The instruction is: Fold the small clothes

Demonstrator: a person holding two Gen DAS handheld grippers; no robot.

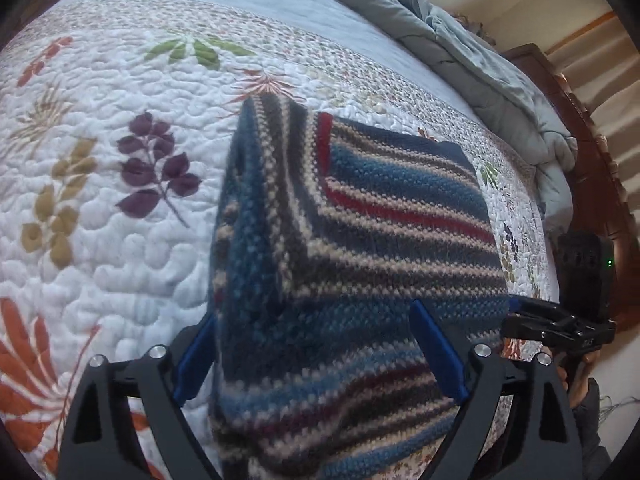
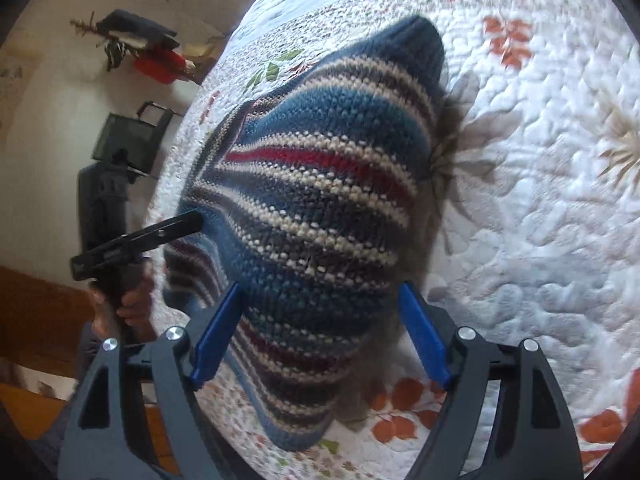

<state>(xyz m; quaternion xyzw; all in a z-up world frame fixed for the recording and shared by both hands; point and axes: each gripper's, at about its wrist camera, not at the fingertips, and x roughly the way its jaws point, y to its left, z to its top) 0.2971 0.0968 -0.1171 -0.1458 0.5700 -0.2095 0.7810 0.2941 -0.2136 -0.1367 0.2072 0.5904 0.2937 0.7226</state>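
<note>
Coarse knitted wool sweater on puckered quilted cotton bedspread; matt plastic left tongs.

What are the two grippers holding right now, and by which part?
Nothing clamped: both the left gripper and right gripper stand with jaws open, the near edge of the striped knit garment between them.

I count one striped knit garment and one quilted bedspread beneath it. One grey-blue comforter lies bunched along the far edge. I operate two grippers: the left gripper and the right gripper, each showing two blue fingers. One red object sits by the wall.
</note>
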